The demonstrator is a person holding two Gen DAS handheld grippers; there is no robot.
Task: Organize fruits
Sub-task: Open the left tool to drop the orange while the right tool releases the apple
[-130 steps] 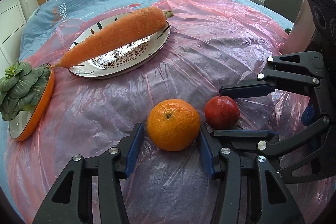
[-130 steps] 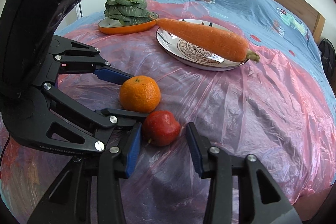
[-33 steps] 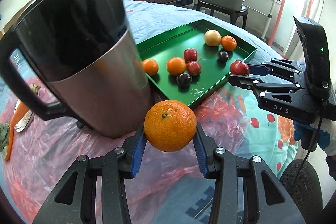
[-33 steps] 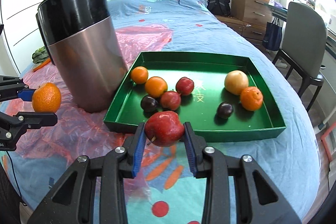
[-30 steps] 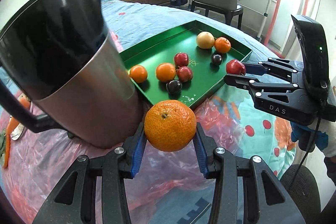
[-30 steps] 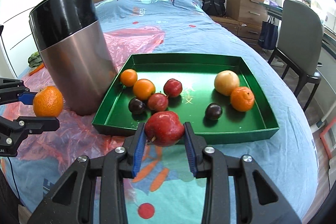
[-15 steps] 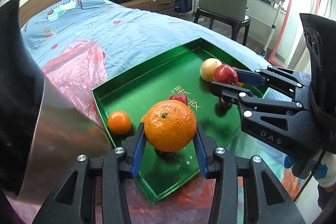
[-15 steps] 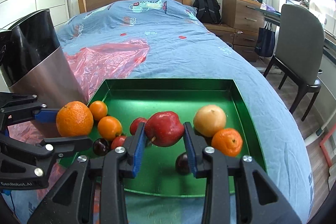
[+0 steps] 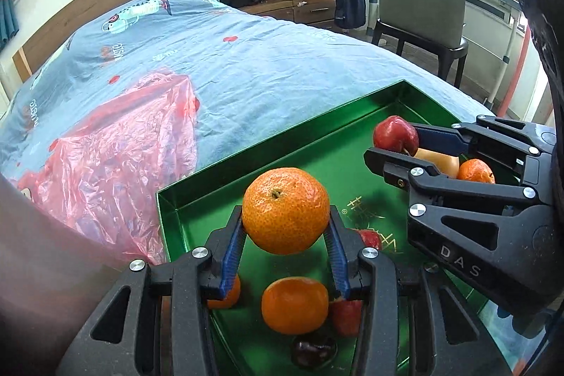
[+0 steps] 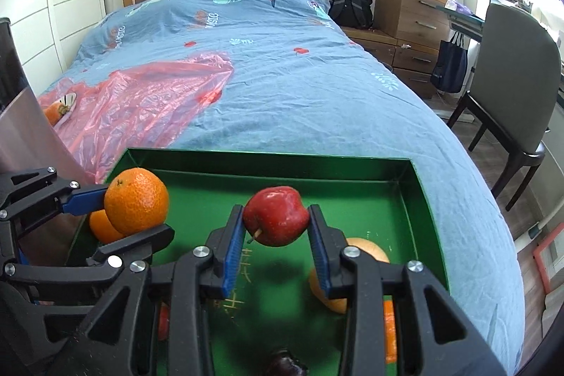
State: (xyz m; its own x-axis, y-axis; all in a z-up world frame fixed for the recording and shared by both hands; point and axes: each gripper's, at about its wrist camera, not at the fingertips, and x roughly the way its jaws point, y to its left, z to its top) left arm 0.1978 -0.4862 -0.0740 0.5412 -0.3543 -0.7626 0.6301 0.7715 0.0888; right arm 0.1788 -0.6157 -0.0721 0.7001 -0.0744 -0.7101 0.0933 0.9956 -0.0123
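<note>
A: Where was the fruit at that point?

B: The left claw [image 9: 285, 259] had its blue pads clamped on either side of a round, pebbly-skinned orange mandarin [image 9: 285, 209], held in the air over the near left part of the shallow green metal tray [image 9: 246, 157]. The right claw [image 10: 276, 249] gripped a glossy dark-red apple [image 10: 276, 215] the same way, stem pointing down and to the left, above the middle of the tray.

A: Why hold them above the tray instead of setting them down?

B: My guess is that both were on their way to being dropped in with the rest. Beneath the mandarin lay another orange fruit [image 9: 294, 304], red ones and a dark plum [image 9: 313, 353], so a free patch of green had to be found first. Under the apple the floor looked barer.

A: And how were the two tools posed?

B: Side by side, both pointing forward and angled down over the tray's near edge, the right one reaching further in. They were near each other but apart.

A: Anything else around?

B: The tray sat on a bed with a blue patterned cover [image 10: 282, 66], beside a crumpled pink plastic sheet [image 10: 148, 101] and a steel jug [image 10: 21, 136] at the left.
</note>
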